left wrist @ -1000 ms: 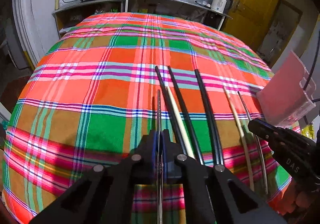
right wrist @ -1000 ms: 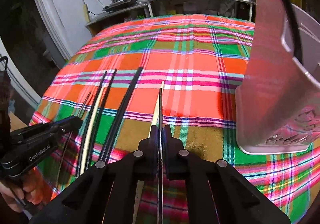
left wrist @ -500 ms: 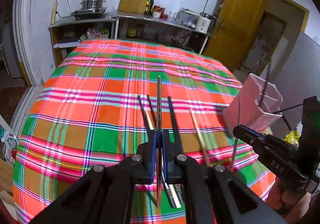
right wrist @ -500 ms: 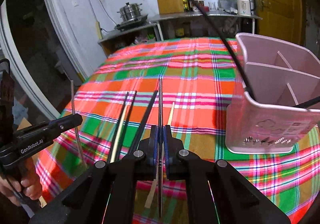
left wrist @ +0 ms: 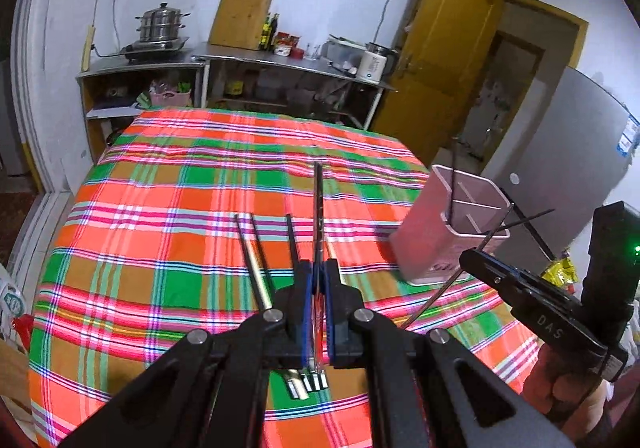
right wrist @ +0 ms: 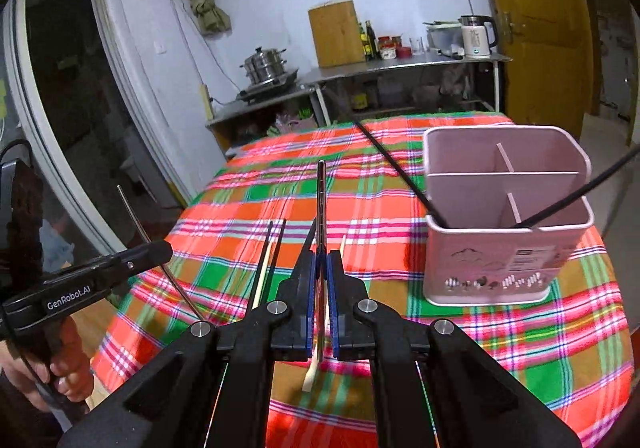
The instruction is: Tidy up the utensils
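Meanwhile both grippers (left (left wrist: 318, 280), right (right wrist: 321, 272)) pinch metal chopsticks (left wrist: 317, 203); pink caddy (right wrist: 506, 224) nearby.

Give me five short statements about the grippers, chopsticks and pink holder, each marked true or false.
1. The left gripper is shut on a metal chopstick. True.
2. The right gripper is open and holds nothing. False: it is shut on a metal chopstick.
3. The pink utensil holder lies tipped over. False: it stands upright on the plaid tablecloth.
4. Black chopsticks already lean in the holder. True.
5. No chopsticks are left on the cloth. False: several lie there.
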`<state>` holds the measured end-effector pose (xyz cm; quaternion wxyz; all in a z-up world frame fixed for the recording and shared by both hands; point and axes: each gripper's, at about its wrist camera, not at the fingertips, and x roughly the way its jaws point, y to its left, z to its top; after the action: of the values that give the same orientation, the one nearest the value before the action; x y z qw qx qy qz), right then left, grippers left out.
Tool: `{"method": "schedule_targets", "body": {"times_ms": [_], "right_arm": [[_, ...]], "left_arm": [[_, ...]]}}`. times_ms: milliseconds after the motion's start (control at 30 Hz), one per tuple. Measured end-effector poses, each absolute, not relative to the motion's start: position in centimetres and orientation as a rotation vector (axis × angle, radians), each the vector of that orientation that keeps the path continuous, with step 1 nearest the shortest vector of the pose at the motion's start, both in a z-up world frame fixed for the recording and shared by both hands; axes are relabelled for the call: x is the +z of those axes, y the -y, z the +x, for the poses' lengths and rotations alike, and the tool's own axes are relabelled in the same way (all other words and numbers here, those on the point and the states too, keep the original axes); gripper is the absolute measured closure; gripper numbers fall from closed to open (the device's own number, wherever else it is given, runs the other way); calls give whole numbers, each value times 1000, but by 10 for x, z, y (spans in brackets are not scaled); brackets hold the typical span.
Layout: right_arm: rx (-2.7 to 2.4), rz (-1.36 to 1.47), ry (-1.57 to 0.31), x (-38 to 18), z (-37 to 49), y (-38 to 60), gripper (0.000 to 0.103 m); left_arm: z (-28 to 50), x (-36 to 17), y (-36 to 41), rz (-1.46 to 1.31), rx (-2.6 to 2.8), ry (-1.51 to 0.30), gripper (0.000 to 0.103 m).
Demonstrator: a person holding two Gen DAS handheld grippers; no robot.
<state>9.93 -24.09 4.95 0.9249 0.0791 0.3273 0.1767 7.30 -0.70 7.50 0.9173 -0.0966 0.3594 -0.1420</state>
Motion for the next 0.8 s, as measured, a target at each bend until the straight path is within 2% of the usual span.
{"method": "schedule_targets", "body": {"times_ms": [367,800], "right_arm": [[298,216,-640,57,81,279,98],[199,248,-520,104,88,327,98]], "left_arm": [[80,86,56,-198,-431,-756,97],[119,138,125,-176,-572,-669,97]]}}
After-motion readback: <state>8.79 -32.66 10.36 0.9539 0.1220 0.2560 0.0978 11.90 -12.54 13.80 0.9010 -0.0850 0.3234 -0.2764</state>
